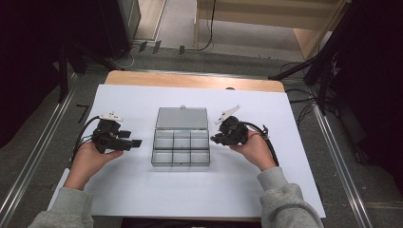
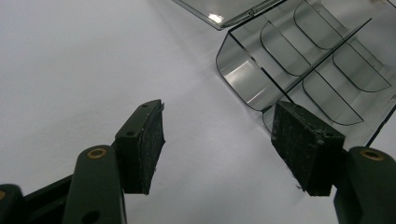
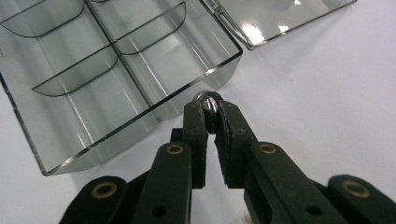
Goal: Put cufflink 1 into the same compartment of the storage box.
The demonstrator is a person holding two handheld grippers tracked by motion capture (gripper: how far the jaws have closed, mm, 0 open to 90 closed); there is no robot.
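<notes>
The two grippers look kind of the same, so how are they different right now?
The left gripper has its fingers spread wide with nothing between them; the right gripper has its fingers pinched on a small shiny metal ball. The left gripper sits left of the clear plastic box, the right gripper on its right, close to the wall. Both are black, hand-held, and point toward the box.

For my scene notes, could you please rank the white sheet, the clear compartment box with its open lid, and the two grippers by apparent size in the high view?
1. white sheet
2. clear compartment box
3. left gripper and right gripper: they look alike, so unranked.
</notes>
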